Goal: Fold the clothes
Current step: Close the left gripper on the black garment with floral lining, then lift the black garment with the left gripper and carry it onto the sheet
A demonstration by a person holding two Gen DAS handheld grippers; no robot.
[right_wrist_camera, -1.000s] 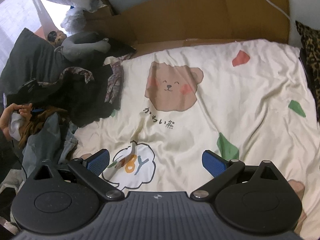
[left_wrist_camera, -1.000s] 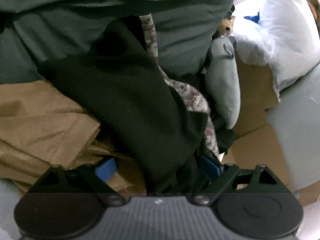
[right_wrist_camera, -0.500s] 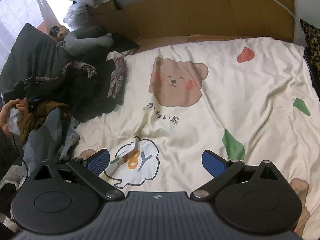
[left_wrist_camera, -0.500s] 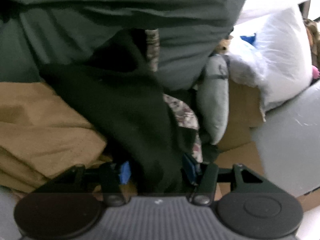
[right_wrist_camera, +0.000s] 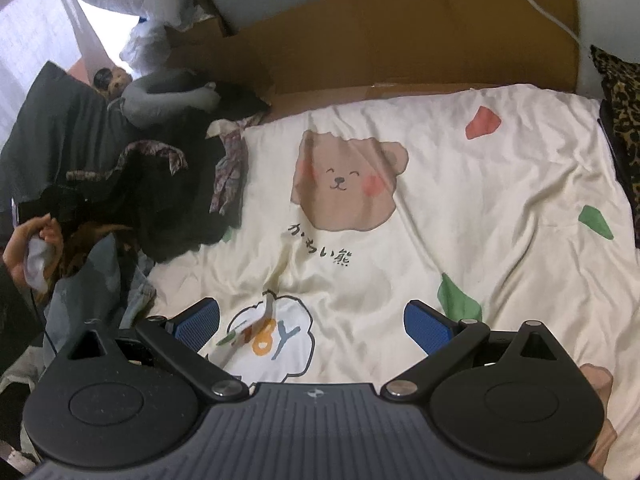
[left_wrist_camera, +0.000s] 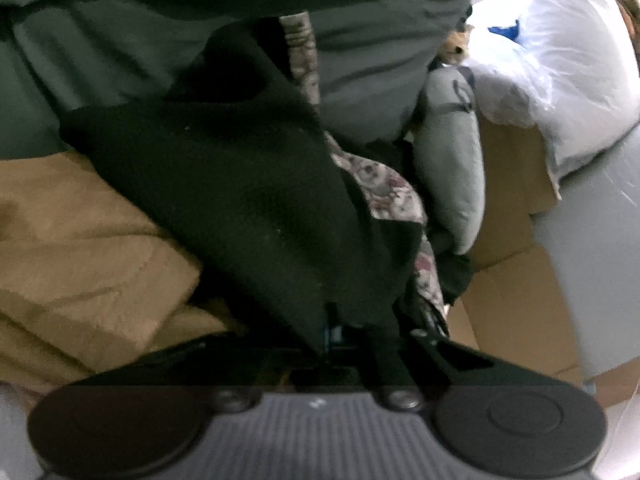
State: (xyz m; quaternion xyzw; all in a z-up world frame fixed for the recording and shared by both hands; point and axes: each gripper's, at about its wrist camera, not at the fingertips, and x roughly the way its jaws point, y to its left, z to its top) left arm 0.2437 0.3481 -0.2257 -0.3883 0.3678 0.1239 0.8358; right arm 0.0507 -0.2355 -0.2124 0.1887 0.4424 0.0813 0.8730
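Observation:
A black garment lies on top of a clothes pile at the left side of the bed, also seen as the black garment in the right wrist view. My left gripper has its jaws closing tight on the garment's near edge, and the cloth is pinched between them and hides the pads. A hand holds that gripper at the pile. My right gripper hovers open over the cream bear-print blanket, nothing between its blue pads.
A tan garment, dark green cloth, floral fabric and a grey plush surround the black one. Blue-grey clothes lie near the hand. Cardboard lines the far side, with a white pillow and leopard-print cloth.
The left gripper's jaws went from wide open around the black garment's edge to shut on it. The right gripper stays open over the blanket.

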